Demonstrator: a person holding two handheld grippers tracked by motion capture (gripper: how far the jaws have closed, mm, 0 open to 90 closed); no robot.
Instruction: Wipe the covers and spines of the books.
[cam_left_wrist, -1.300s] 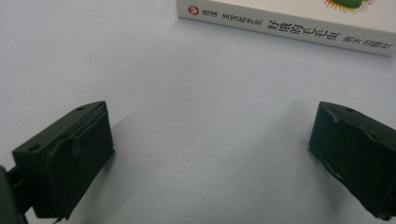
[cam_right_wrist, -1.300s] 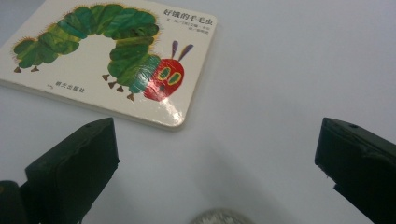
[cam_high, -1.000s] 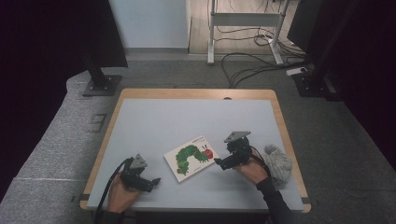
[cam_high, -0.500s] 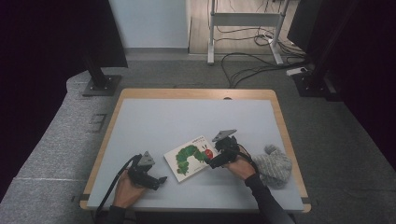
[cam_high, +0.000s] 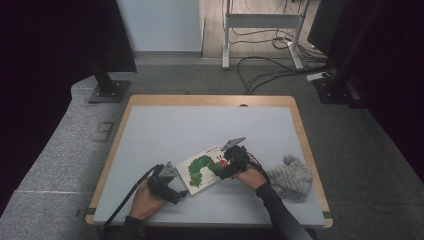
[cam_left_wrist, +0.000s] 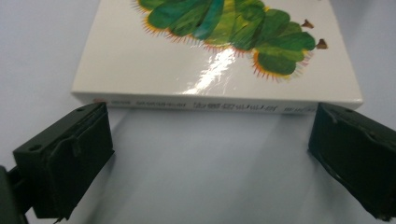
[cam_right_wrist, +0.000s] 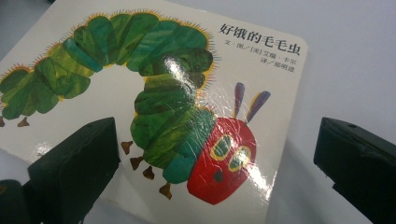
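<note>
The board book (cam_high: 202, 170), white cover with a green caterpillar, lies flat on the grey table (cam_high: 200, 125) near the front edge, between our two hands. Left claw (cam_high: 172, 192) sits at the book's spine side, jaws spread wide; in the left gripper view the spine (cam_left_wrist: 219, 105) lies just ahead of the jaws, apart from both pads. Right claw (cam_high: 223, 167) hovers over the corner with the red head (cam_right_wrist: 224, 158), also wide open, one jaw over the cover, the other beyond the edge over bare table. Nothing gripped yet.

Risks as we judge them:
- The cover is glossy; a pinch on the face alone would likely slide off.
- The book lies flush on the table, so a jaw may fail to get under the edge and merely push it. A push from the right would drive it into the left claw, or skew it.
- Closing on the cover only could open the book rather than lift it.
- A grey knitted hat (cam_high: 290, 177) lies just beside the right forearm; a sleeve could drag it.
</note>
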